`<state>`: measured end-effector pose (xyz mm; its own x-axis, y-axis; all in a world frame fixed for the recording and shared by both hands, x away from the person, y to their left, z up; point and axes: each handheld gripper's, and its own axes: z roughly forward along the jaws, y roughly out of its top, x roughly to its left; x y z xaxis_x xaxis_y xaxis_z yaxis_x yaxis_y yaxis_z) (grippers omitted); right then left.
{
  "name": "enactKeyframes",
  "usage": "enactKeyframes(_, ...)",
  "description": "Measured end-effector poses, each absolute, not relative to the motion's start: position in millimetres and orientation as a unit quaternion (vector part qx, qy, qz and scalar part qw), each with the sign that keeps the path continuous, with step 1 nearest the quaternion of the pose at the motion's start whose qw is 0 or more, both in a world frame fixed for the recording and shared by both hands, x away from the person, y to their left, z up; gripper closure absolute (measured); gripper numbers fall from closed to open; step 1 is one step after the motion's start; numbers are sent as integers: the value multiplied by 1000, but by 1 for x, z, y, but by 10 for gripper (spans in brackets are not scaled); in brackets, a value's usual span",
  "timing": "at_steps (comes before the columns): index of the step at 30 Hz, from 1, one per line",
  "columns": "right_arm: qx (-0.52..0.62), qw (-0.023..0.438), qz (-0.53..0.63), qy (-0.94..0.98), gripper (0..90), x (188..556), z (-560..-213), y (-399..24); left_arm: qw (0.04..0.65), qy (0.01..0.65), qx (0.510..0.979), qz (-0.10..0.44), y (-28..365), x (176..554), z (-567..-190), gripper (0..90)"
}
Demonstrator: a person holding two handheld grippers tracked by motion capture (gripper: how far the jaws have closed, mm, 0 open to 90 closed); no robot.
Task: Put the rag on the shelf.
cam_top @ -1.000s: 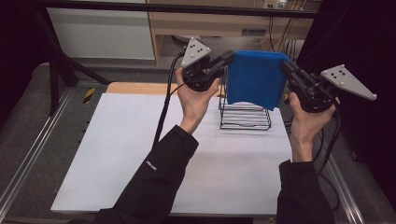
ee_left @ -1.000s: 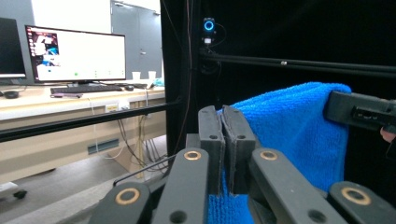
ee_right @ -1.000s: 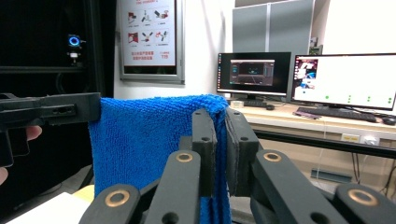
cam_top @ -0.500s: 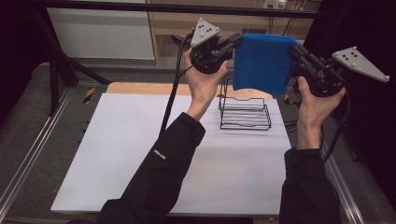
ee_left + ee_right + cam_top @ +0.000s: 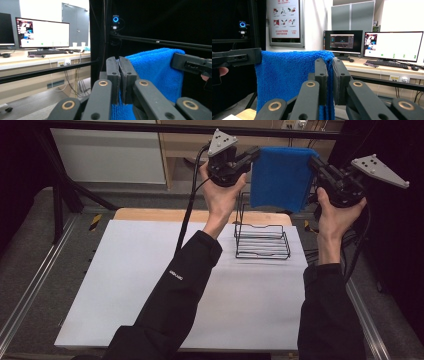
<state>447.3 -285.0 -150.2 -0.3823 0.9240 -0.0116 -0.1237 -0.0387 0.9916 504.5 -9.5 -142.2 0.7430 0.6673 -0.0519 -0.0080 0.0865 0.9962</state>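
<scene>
Currently we hold one blue towel [image 5: 279, 177] stretched between our left tool [image 5: 252, 156] and right tool [image 5: 312, 162], each clamped tight on an upper corner. It hangs above the wire rack [image 5: 262, 240] on the worktop [image 5: 150, 270].

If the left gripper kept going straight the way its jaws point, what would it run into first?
The left gripper is shut on one top corner of the blue towel and points across at the right gripper, which pinches the other corner. It would probably crumple the towel first, then meet that gripper, though depth is hard to judge.
</scene>
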Motion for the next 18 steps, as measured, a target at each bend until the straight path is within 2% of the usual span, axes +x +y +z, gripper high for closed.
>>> enactKeyframes(18,378,409,605,569,843,489,-152,-285,678,269,634,256,-11,538,-150,873)
